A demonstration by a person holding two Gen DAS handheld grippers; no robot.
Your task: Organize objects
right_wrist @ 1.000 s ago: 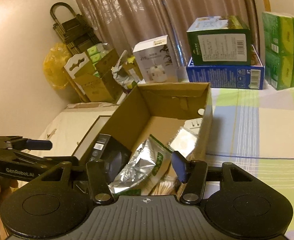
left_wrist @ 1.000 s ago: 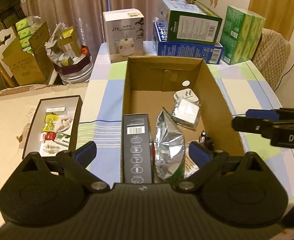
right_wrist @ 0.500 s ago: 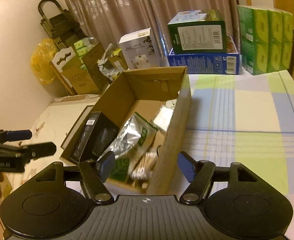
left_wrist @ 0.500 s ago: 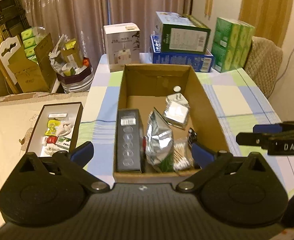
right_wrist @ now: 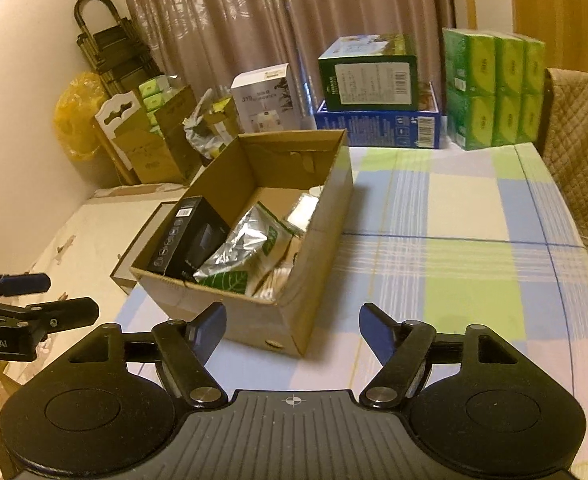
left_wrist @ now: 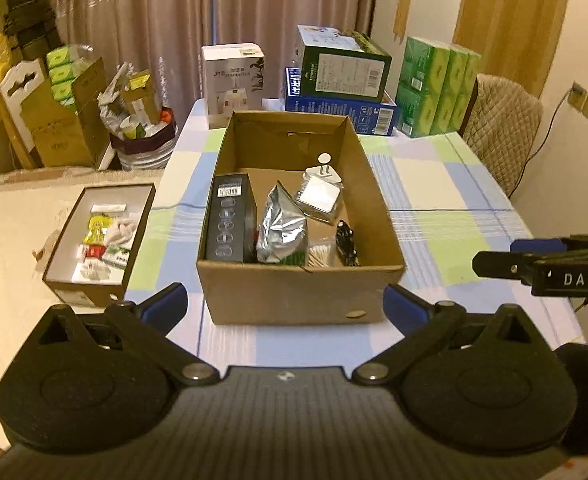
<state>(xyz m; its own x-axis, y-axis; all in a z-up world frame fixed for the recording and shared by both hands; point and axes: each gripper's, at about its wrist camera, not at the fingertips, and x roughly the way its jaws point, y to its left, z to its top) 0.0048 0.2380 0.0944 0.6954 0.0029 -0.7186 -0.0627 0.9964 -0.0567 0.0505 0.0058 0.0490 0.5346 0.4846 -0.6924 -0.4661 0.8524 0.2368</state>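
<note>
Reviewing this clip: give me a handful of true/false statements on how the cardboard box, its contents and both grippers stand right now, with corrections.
1. The cardboard box holds a black carton and a silver foil pouch. True.
2. The left gripper is shut on the box wall. False: it is open, short of the box, holding nothing.
3. The right gripper holds nothing. True.
4. The cotton swabs lie on the tablecloth. False: they are in the box.
5. A green carton sits on a blue carton behind the box. True.
</note>
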